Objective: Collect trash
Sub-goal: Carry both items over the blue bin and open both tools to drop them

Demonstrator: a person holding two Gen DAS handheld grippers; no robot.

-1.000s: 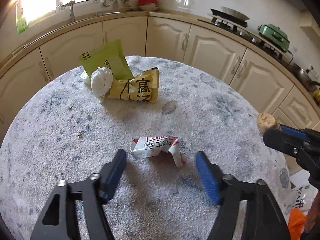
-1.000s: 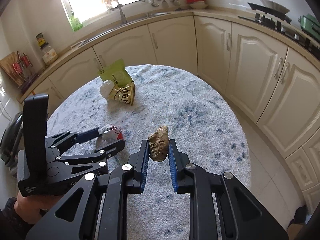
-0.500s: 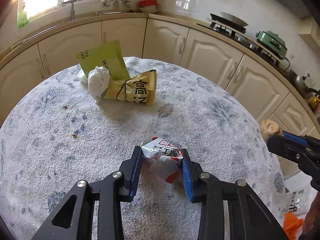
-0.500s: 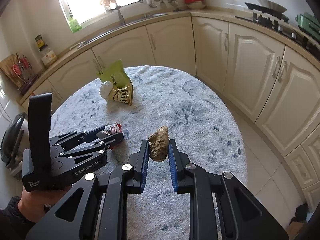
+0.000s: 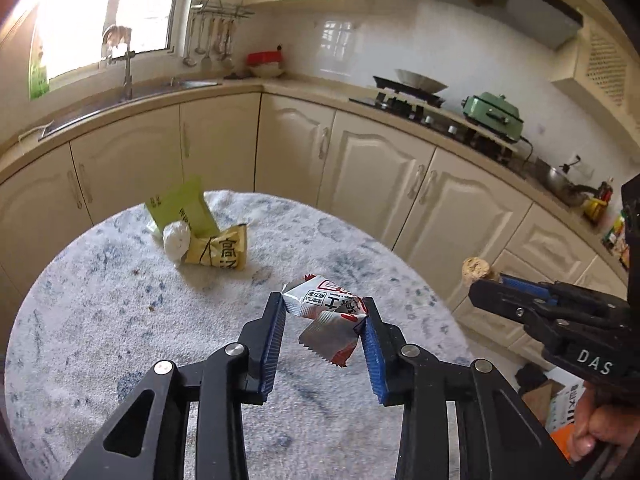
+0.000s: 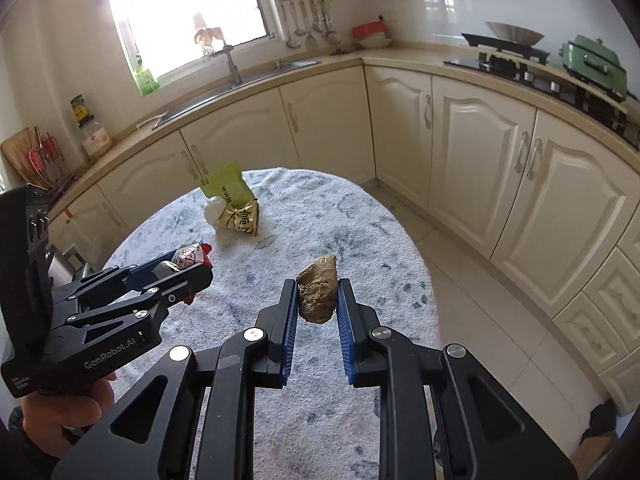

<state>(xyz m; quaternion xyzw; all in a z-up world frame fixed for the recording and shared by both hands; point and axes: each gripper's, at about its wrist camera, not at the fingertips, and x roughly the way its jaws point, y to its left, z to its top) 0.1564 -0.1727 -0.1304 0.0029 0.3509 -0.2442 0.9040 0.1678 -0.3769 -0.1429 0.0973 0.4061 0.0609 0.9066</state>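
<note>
Your left hand-held gripper [image 5: 324, 316] pinches a crumpled wrapper [image 5: 326, 308] by its ends, above the desk [image 5: 100, 320]. Your right hand-held gripper [image 6: 318, 300] clamps a brown lump [image 6: 318, 294], also in the air. The wrapper could slip (it is thin foil, held only at the fingertips, with a loose flap hanging down) if you swing fast. More trash waits at the desk's far side: a green packet [image 5: 180, 208], a white wad [image 5: 176, 238] and a yellow packet [image 5: 224, 252], touching. Nothing blocks them; no bin is clearly visible.
</note>
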